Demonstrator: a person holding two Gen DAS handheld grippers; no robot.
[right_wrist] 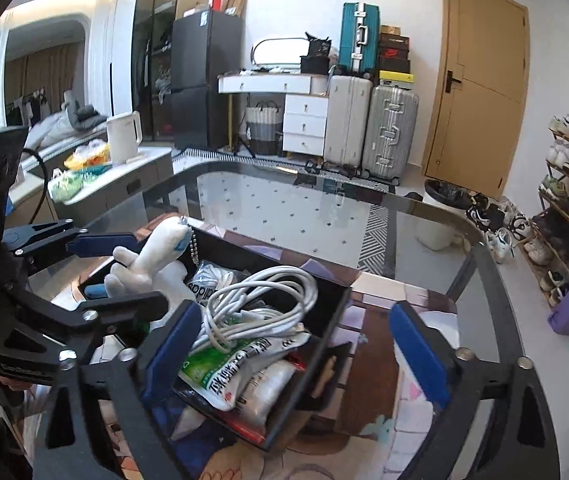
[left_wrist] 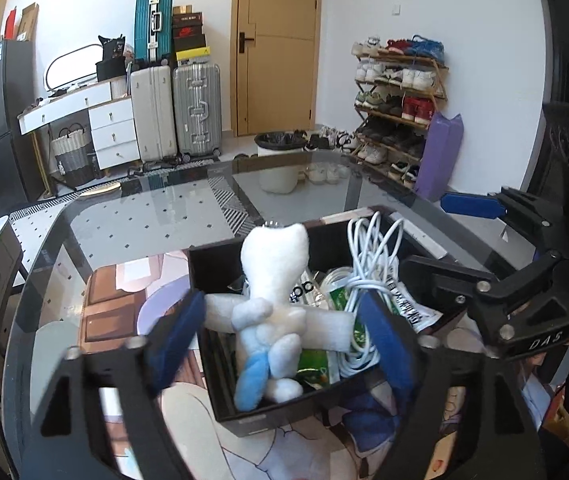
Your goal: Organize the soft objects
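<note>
Jaws of the left gripper (left_wrist: 280, 332) stand apart around a plush toy (left_wrist: 270, 304) propped upright in the black box (left_wrist: 244, 416). Right wrist view: the right gripper (right_wrist: 296, 344) gapes empty over a white cable (right_wrist: 260, 300) (the leaning toy may topple out).

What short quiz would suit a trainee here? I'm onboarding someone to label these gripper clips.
1. True or false: the left gripper is clamped on the plush toy.
2. What lies coiled in the black box beside the toy? A) a white cable B) a red scarf C) a metal chain
3. Name the surface that the box stands on.

Key: 1. False; its jaws stand wide, pads apart from the toy. 2. A, the white cable. 3. A printed mat on the glass table.
</note>
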